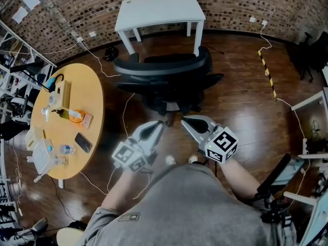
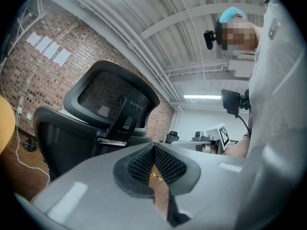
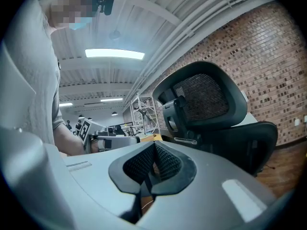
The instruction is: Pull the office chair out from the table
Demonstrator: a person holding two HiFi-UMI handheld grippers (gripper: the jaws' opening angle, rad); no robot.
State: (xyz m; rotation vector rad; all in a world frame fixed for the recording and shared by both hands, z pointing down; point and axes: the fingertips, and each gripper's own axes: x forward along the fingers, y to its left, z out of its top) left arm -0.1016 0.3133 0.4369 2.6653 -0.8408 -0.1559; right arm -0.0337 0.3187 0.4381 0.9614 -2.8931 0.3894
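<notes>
A round wooden table (image 1: 89, 94) strewn with small items stands at far left. The person's left gripper (image 1: 158, 126) is held out level in front of the body, its tip angled inward and its jaws pressed together on nothing. Ahead, the black office chair (image 1: 164, 68) stands with its back to the person, close to the white table (image 1: 159, 6) by the brick wall. The right gripper (image 1: 185, 121) mirrors the left, jaws likewise closed and empty, short of the chair.

Brick wall (image 1: 230, 4), dark wooden floor (image 1: 241, 86), round yellow table (image 1: 84, 86), ceiling strip light (image 3: 115, 54)
</notes>
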